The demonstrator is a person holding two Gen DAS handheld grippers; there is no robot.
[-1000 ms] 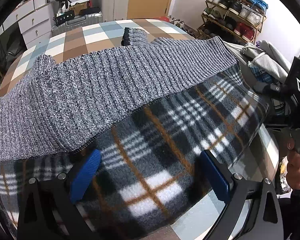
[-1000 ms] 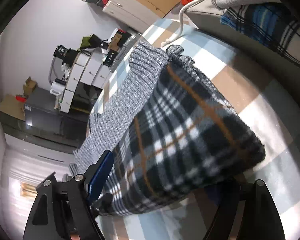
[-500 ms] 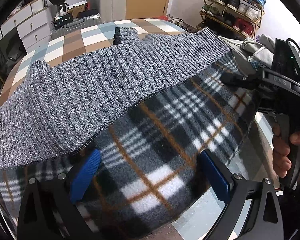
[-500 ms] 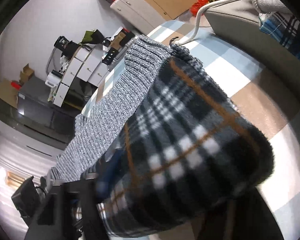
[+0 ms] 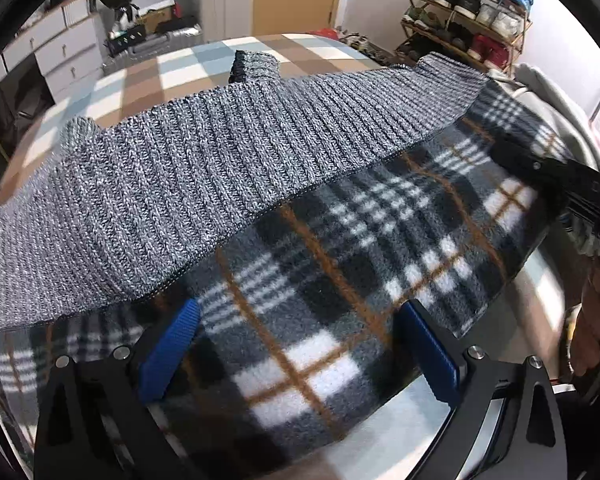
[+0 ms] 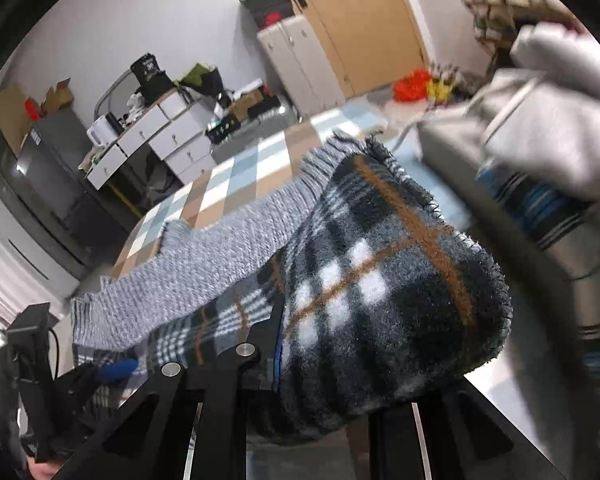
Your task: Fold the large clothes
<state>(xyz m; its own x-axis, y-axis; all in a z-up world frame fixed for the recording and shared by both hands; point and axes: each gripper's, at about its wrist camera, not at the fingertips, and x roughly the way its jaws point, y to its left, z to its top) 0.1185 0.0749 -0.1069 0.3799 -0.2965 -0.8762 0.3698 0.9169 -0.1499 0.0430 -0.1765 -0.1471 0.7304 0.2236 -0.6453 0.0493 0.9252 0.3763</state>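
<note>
Pale raised letters, cut off at the frame edge, stand on the black right gripper (image 5: 572, 188) body; they seem to read "DAS". Nothing else is legible.

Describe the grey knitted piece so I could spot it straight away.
Start at the bed with the brown, blue and white checked cover. Across it lies a dark plaid fleece garment, and the grey knit part lies along its far side. It is ribbed, speckled and plain, not plaid.
</note>
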